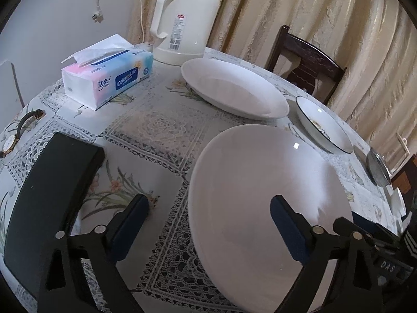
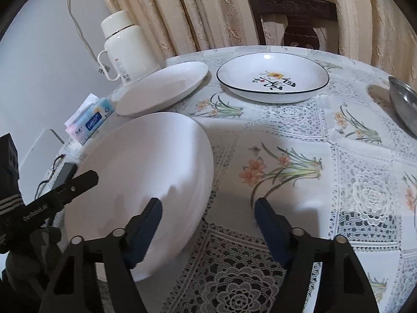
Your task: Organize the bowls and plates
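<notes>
A large white plate lies on the lace tablecloth nearest to me. My left gripper is open and straddles the plate's left rim, one finger over the plate and one over the cloth. My right gripper is open too and straddles the plate's right rim. Behind it rests a white oval plate. A blue-rimmed plate with painted characters sits further right. A metal bowl stands at the right edge.
A white thermos jug and a tissue box stand at the back left. A black flat case and a wristwatch lie on the left. A dark wooden chair stands behind the table, before curtains.
</notes>
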The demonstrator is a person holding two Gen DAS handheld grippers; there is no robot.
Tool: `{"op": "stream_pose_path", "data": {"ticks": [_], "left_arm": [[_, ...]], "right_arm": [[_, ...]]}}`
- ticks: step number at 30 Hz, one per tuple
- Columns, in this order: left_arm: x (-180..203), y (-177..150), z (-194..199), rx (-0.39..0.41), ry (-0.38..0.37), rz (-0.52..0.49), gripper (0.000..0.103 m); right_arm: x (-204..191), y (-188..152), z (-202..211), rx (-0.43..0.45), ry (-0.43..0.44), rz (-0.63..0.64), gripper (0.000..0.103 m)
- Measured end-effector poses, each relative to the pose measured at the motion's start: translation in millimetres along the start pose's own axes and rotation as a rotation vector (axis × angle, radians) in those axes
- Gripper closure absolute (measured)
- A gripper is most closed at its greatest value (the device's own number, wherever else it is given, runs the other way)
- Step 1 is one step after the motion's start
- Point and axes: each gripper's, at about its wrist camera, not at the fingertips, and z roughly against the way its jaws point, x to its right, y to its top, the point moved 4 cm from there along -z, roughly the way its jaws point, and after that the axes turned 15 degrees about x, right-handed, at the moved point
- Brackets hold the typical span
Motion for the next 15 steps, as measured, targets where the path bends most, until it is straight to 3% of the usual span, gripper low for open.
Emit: {"op": "stream_pose_path", "data": {"ticks": [4, 6, 15], "left_arm": [[0.4, 1.4, -0.3, 0.003, -0.036, 0.016, 0.024], [0.0, 1.2, -1.8, -0.006, -0.07, 0.04, 0.034], [7.9, -0.4, -4.1, -0.022, -0.134, 0.055, 0.038]], "right_arm": [[-0.7, 0.1, -0.2, 0.0, 0.028, -0.021, 0.044], [-0.7, 0.3, -0.2, -0.001, 0.041, -0.031, 0.048], [-5.2, -2.0, -3.7, -0.012, 0.093, -0.048, 0.055]]}}
